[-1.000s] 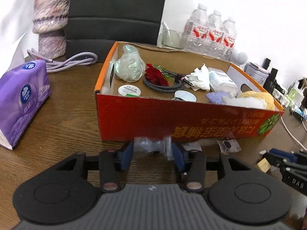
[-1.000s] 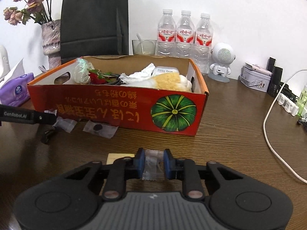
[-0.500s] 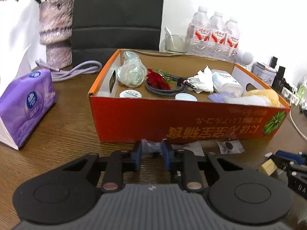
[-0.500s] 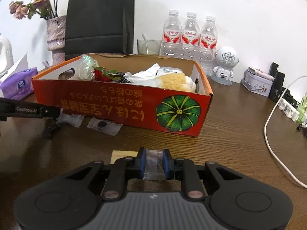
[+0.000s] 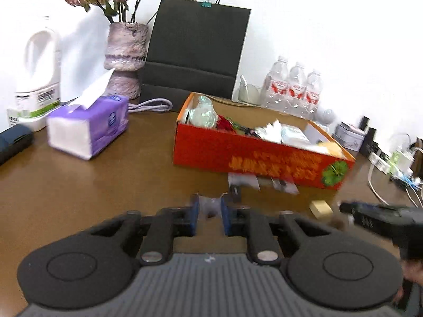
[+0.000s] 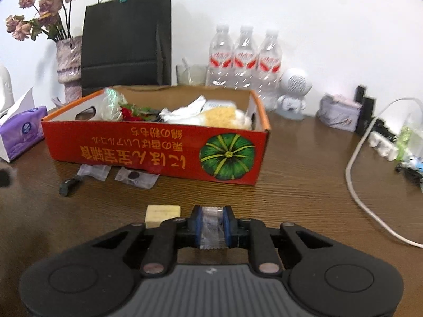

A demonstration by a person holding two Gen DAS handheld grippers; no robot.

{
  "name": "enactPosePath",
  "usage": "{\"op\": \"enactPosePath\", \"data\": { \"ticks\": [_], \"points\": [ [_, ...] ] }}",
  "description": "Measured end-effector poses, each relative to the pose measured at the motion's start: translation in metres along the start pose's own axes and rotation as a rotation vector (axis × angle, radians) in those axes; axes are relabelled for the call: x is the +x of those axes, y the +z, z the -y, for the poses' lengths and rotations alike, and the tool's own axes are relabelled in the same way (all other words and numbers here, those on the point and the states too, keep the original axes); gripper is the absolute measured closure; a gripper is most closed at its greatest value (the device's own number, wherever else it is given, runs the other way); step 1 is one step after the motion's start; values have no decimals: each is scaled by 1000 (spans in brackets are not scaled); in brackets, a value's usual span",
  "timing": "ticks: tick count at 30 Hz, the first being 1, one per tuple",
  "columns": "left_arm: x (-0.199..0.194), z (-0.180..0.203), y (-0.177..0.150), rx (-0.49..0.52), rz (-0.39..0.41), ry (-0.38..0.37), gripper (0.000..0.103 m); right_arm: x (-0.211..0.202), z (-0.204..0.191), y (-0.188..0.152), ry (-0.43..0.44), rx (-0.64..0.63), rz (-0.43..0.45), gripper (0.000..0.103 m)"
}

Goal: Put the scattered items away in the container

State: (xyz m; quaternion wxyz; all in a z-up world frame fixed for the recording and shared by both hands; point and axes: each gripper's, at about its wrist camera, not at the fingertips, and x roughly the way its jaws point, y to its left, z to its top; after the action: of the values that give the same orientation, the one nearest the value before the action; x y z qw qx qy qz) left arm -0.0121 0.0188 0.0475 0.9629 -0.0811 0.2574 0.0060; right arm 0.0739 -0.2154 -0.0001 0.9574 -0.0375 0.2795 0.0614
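Both tongs pinch clear packets — left tongs (image 5: 209, 212), right tongs (image 6: 213, 226); orange box (image 6: 158, 148) ahead.

The left wrist view is smeared by motion. The print on the orange box (image 5: 261, 155) cannot be read there, and the two clear packets (image 5: 260, 181) lying against its front wall blur into pale patches. The scrap pinched in the left hand-held gripper (image 5: 209, 211) looks like clear film, but what is inside is too blurred to tell. The right hand-held gripper (image 5: 380, 215) is a dark streak cut off by the picture's right edge. In the right wrist view, a dark shape (image 6: 4, 178) at the left edge is cut off and unidentifiable.
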Motion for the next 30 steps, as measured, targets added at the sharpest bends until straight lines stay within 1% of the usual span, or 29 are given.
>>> {"op": "enactPosePath", "data": {
  "ticks": [3, 5, 7, 8, 10, 11, 12, 13, 15, 16, 20, 22, 23, 24, 27, 30],
  "points": [
    [-23, 10, -17, 42, 19, -25, 102, -28, -6, -9, -10, 8, 60, 88],
    [-33, 15, -24, 59, 21, -40, 102, -48, -9, -14, 10, 33, 91, 88],
    [-39, 18, -31, 78, 14, -46, 102, -70, -14, -20, 48, 53, 114, 88],
    [-39, 18, -34, 89, 5, -42, 100, -80, -18, -23, 62, 41, 119, 88],
    [-38, 10, -34, 78, 1, -13, 91, -94, -23, -31, 82, 15, 118, 88],
    [-33, 5, -28, 75, 0, -6, 74, -100, -24, -34, 100, 15, 117, 88],
    [-25, -1, -20, 75, -2, -5, 45, -105, -25, -38, 118, 18, 114, 88],
    [-14, -7, -11, 77, -7, 2, 39, -108, -25, -40, 128, 21, 111, 88],
    [11, -19, 7, 73, -19, 36, 44, -111, -26, -44, 147, 26, 103, 88],
    [24, -23, 15, 72, -35, 37, 46, -112, -27, -46, 153, 28, 102, 88],
    [67, -28, 26, 51, -106, 6, 64, -111, -30, -47, 164, 33, 99, 88],
    [80, -28, 25, 53, -145, -3, 69, -109, -32, -46, 165, 33, 94, 88],
    [81, -28, 23, 52, -153, -9, 89, -107, -33, -46, 167, 29, 91, 88],
    [80, -29, 21, 48, -151, -11, 90, -107, -33, -46, 168, 26, 89, 88],
    [68, -29, 16, 53, -132, -18, 91, -108, -35, -46, 171, 15, 108, 88],
    [32, -25, 8, 43, -67, -45, 91, -109, -40, -46, 193, 2, 131, 88]
  ]
}}
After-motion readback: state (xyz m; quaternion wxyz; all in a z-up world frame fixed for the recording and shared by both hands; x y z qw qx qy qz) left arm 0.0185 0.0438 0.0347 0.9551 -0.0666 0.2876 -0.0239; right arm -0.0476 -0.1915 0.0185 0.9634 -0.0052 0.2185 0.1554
